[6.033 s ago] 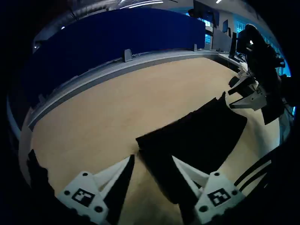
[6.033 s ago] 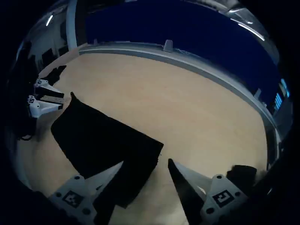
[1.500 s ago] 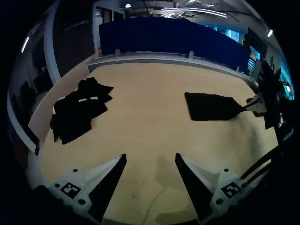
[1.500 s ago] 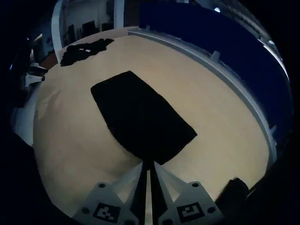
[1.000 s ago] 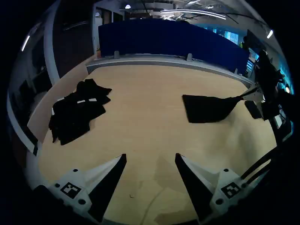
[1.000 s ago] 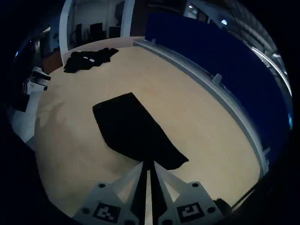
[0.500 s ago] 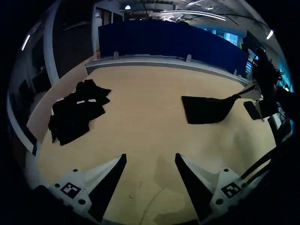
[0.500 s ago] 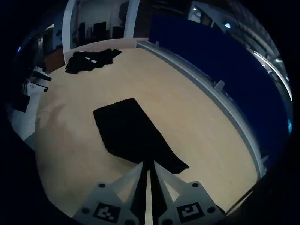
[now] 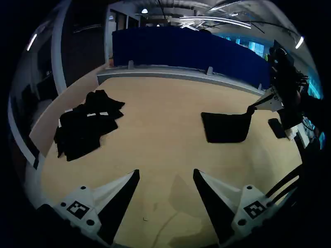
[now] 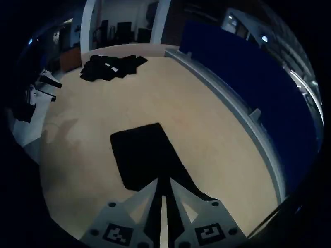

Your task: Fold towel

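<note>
A black towel [image 9: 225,127] lies folded on the light wooden table [image 9: 165,103], to the right in the left gripper view. My right gripper [image 10: 162,181] is shut on the towel's [image 10: 138,159] near corner, which it holds raised off the table while the rest lies flat. The left gripper view shows that right gripper [image 9: 252,109] at the towel's right edge, with the corner pulled up to it. My left gripper [image 9: 165,180] hangs open over bare table, well short of the towel, with nothing between its fingers. It appears small at the left edge of the right gripper view [image 10: 58,92].
A heap of several black cloths [image 9: 85,122] lies at the table's left side, also far back in the right gripper view [image 10: 111,66]. A blue partition [image 9: 186,45] runs along the table's far edge. A small dark flat object [image 9: 275,127] lies beyond the towel.
The right gripper has risen with the towel's corner and carried it over the towel, so the towel looks shorter. The left gripper has barely moved and stays open.
</note>
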`<action>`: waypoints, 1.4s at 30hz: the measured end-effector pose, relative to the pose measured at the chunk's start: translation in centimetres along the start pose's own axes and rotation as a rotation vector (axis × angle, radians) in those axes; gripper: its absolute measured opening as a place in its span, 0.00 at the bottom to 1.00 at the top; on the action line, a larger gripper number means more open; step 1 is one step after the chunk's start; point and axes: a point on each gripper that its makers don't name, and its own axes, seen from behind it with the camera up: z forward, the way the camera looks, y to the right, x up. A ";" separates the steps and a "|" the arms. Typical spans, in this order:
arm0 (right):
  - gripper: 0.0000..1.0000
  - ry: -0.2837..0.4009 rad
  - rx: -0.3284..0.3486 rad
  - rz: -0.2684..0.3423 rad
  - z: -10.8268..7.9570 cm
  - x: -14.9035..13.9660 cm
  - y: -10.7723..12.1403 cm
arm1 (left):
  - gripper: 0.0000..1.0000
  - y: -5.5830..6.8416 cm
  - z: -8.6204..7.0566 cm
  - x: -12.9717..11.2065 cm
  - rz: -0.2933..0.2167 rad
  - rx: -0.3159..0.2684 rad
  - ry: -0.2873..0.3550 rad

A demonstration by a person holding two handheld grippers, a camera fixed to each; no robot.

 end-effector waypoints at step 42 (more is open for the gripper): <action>0.61 -0.069 0.194 -0.106 12.6 3.7 -10.8 | 0.96 -0.3 -0.8 -2.7 -0.098 0.005 0.000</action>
